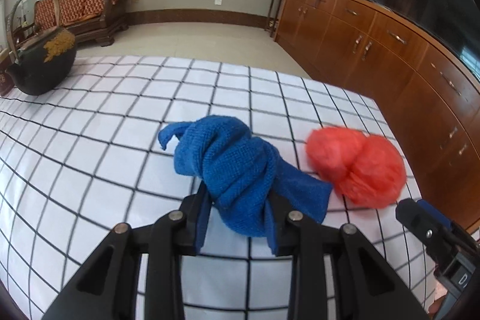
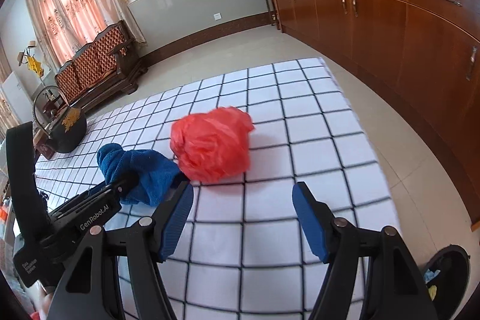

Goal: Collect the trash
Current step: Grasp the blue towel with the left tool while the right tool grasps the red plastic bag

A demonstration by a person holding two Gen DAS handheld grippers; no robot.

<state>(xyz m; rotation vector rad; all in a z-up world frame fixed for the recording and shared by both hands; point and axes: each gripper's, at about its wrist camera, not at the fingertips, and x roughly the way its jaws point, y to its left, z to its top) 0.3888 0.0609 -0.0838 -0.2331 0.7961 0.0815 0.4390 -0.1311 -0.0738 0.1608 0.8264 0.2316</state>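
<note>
A crumpled red plastic bag (image 1: 357, 165) lies on the checked tablecloth (image 1: 120, 125); it also shows in the right wrist view (image 2: 211, 147). A knotted blue cloth (image 1: 237, 167) lies just left of it. My left gripper (image 1: 238, 200) is shut on the blue cloth's near end; from the right wrist view it (image 2: 153, 179) shows holding the cloth (image 2: 141, 170). My right gripper (image 2: 243, 194) is open and empty, a short way in front of the red bag. Its tip shows at the lower right of the left wrist view (image 1: 420, 218).
A black teapot (image 1: 42, 62) with a gold leaf stands at the table's far left. A wooden cabinet (image 2: 390, 20) runs along the right. A dark bin (image 2: 450, 272) with scraps sits on the floor at the lower right. A wooden sofa (image 2: 99, 65) stands behind.
</note>
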